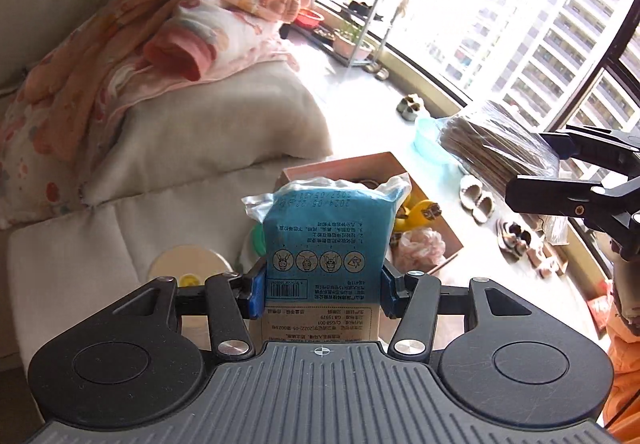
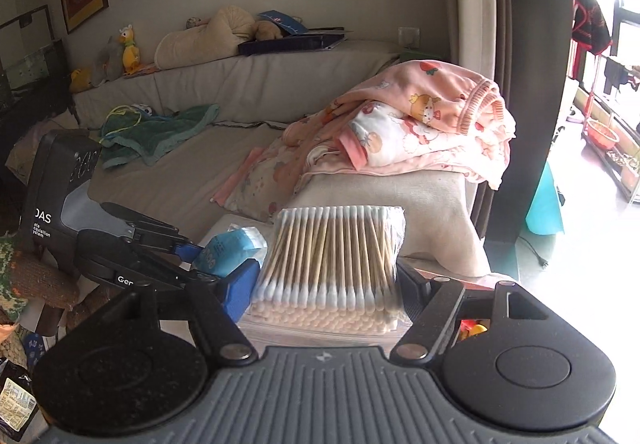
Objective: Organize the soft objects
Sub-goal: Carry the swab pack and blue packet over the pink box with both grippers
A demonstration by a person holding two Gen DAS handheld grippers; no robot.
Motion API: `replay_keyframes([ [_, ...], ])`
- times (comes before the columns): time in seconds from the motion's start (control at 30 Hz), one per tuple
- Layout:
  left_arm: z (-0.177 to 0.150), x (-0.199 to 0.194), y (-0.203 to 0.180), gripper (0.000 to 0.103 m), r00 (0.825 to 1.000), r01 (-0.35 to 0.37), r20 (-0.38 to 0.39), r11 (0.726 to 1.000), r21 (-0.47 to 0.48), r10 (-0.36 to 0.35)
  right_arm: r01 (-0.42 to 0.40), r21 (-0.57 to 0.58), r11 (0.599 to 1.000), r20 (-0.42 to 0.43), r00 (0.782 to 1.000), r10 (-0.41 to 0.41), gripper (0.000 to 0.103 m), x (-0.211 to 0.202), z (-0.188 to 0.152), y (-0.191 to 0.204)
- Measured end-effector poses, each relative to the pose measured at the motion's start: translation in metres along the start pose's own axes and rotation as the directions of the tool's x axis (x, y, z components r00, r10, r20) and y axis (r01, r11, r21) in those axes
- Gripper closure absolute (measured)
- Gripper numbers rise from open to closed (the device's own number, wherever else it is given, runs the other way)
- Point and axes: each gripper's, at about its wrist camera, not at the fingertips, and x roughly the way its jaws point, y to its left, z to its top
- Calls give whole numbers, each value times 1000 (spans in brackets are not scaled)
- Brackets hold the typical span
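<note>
Left tool (image 1: 320, 286) clamped on a blue plastic packet (image 1: 326, 240), blue pads pressing both sides, packet upright at lower centre of the left wrist view. Right tool (image 2: 326, 284) clamped on a clear bag of cotton swabs (image 2: 332, 260), lower centre of the right wrist view; same swab bag (image 1: 496, 148) shows at right of the left view. Just behind the packet, an open cardboard box (image 1: 436, 220) on the floor, holding a yellow toy (image 1: 420, 212) and a pinkish bag (image 1: 424, 242). Pale sofa (image 1: 208, 132) fills the left half, pink clothes (image 1: 168, 40) heaped on it at upper left. Small shoes (image 1: 476, 198) on the floor, right of the box. Green towel (image 2: 160, 132) on sofa, left of centre in the right view.
</note>
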Motion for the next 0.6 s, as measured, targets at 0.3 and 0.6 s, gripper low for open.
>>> replay_keyframes([
  [0.3, 52, 152, -29, 46, 959, 188, -161, 946, -263, -235, 121, 130, 984, -22, 993, -119, 31, -11, -52, -89],
  [0.6, 69, 218, -43, 43, 976, 69, -200, 992, -110, -90, 156, 265, 951, -56, 988, -146, 31, 10, -72, -159],
])
